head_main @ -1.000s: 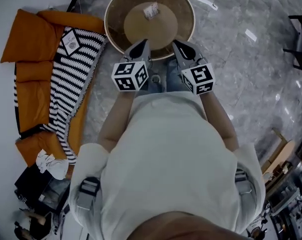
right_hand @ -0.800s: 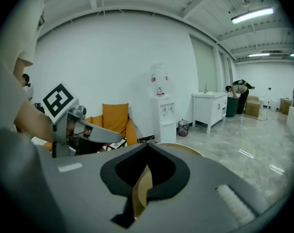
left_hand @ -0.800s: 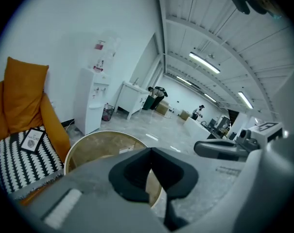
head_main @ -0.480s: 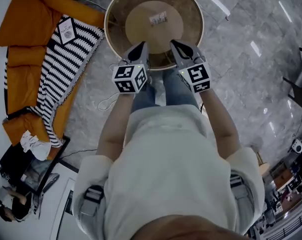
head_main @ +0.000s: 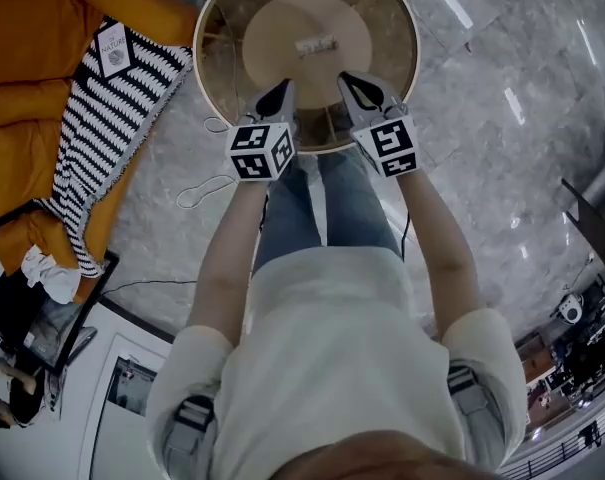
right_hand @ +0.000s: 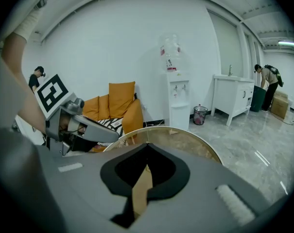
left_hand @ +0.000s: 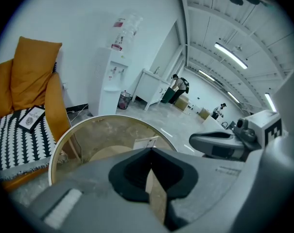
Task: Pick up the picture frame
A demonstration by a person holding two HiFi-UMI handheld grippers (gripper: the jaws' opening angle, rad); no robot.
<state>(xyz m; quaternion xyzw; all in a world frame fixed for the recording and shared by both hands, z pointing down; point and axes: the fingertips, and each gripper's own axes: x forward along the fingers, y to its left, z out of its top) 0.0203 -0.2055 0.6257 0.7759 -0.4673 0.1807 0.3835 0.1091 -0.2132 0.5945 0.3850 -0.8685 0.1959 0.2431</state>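
Both jaws are clenched on nothing. Head view: my left gripper [head_main: 283,88] and right gripper [head_main: 348,78] tip over the round table's [head_main: 416,38] near rim. What I take for the picture frame [head_main: 134,388] lies on the floor, well behind the left jaws. Left gripper view: tabletop just ahead. Right gripper view: the same.

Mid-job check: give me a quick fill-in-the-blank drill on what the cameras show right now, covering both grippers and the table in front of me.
1. The left gripper and the right gripper both have their jaws ____, with nothing between them.
2. The glass-topped table beneath them has a ____ outline.
3. The blanket draped over the orange cushions is patterned with black and white ____.
4. In the head view, those cushions lie to the table's ____.

Missing words: shut; round; stripes; left
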